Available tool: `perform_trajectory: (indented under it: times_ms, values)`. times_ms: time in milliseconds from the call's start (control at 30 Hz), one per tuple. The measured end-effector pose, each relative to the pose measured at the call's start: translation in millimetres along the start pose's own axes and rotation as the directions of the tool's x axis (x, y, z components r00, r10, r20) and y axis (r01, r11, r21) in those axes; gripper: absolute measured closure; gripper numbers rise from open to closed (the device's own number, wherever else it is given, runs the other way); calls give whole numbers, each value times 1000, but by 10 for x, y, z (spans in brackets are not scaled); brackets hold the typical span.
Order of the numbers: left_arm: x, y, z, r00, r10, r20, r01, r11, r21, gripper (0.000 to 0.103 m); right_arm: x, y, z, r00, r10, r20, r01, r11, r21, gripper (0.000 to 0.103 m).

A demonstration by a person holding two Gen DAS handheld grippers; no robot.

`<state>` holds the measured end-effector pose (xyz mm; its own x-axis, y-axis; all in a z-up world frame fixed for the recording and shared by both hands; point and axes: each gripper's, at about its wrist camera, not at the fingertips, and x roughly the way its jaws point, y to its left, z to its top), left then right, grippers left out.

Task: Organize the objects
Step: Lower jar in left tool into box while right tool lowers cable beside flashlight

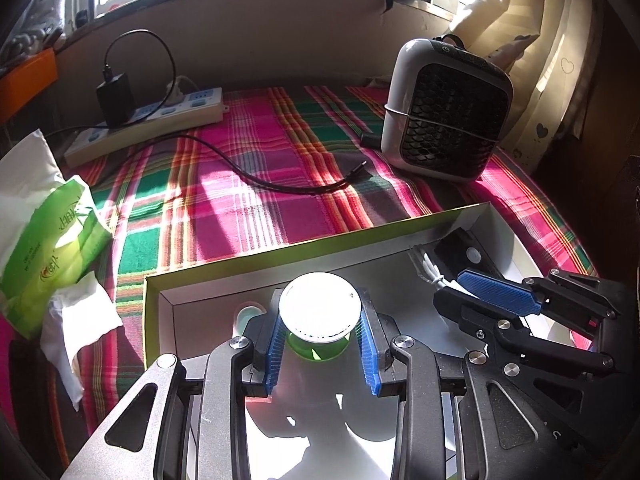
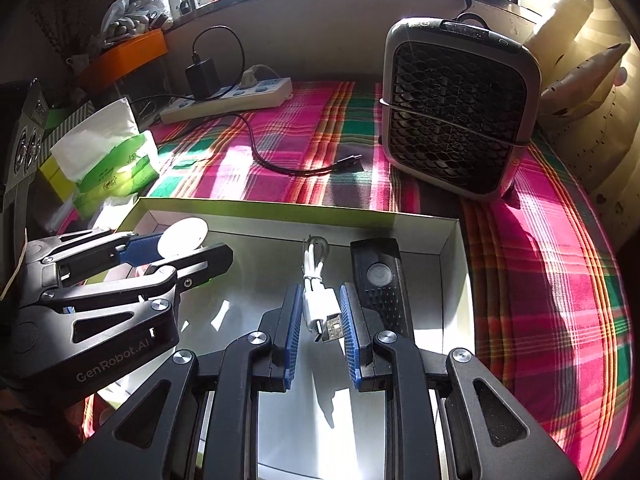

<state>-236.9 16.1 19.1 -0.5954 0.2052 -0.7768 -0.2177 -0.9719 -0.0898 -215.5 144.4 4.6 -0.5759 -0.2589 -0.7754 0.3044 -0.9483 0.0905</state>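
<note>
Box on the bed holds both loads: left gripper clasps the white-capped green container above its left end, right gripper pinches the white cable, long axis along the fingers

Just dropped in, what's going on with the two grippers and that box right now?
Both grippers are over the open box on the plaid cloth. The left gripper is shut on a white-capped green container. The right gripper is shut on a bundled white USB cable, beside a black device lying in the box.
</note>
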Motion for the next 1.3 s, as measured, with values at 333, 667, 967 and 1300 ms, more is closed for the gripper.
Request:
perform_trajectory:
  times_ms: [333, 667, 967, 1300]
  values:
    - [6, 1, 18, 1000, 12, -9, -12, 1000, 1, 73, 34, 28, 16, 1000, -22, 3, 22, 1000, -14, 82]
    - [19, -8, 20, 1000, 18, -10, -18, 1000, 3, 72, 45, 27, 29, 999, -45, 6, 46, 999, -21, 82]
    - [28, -11, 20, 1000, 26, -12, -25, 1000, 6, 72, 41, 19, 31, 998, -56, 2, 56, 998, -16, 82]
    - [24, -14, 23, 1000, 29, -11, -29, 1000, 4, 71, 69, 7, 28, 998, -67, -6, 67, 998, -6, 82]
